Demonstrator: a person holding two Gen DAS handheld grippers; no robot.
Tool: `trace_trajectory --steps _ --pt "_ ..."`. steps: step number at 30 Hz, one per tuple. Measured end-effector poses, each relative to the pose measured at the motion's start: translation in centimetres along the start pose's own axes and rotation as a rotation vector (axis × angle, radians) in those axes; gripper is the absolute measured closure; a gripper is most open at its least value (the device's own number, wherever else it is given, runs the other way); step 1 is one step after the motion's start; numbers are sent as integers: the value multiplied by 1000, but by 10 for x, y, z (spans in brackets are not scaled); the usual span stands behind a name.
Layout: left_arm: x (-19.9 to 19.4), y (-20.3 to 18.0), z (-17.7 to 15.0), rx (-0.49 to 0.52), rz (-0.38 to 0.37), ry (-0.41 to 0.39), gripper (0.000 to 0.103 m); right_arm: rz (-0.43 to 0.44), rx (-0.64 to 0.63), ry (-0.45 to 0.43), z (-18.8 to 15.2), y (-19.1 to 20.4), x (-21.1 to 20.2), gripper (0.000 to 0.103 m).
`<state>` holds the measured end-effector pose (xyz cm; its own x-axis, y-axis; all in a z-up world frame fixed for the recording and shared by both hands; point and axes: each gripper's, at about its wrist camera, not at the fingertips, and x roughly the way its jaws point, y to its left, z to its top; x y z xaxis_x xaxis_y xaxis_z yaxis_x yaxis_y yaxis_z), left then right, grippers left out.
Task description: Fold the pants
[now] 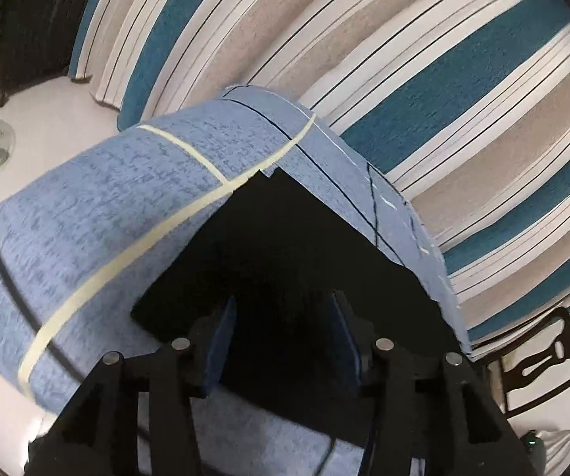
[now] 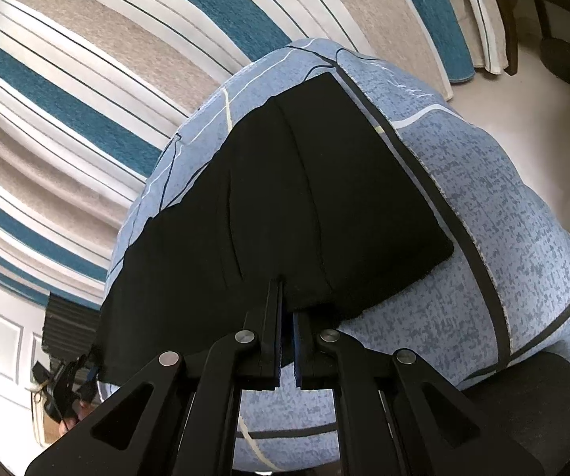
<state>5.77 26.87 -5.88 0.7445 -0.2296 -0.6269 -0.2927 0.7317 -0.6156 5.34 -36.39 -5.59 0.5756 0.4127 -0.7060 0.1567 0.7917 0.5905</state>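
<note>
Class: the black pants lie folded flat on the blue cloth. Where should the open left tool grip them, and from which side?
Grip the pants at their near edge, coming in low from the side facing the left tool: they lie flat, so only that edge offers something to pinch.

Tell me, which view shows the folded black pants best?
The right wrist view: the black pants show almost whole on the blue cloth. The left wrist view shows only one dark corner.

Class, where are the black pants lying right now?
In both wrist views the black pants lie folded on the blue cloth, with the striped rug beyond.
</note>
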Motion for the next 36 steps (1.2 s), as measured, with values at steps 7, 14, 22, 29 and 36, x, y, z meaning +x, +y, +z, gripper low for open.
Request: trace_trajectory --steps 7,14,22,29,36 --pt "5 -13 17 42 72 -12 99 -2 -22 -17 4 7 -8 100" --pt "-29 -25 5 155 109 -73 99 2 -5 -2 -1 -3 -8 100" --pt "-10 -3 -4 91 141 -3 98 17 -10 -25 3 2 -22 100" --pt "-5 0 -4 92 146 22 98 -13 34 -5 0 -10 -15 100" --pt "-13 -3 -3 129 196 15 92 -82 -45 -18 1 1 -23 99"
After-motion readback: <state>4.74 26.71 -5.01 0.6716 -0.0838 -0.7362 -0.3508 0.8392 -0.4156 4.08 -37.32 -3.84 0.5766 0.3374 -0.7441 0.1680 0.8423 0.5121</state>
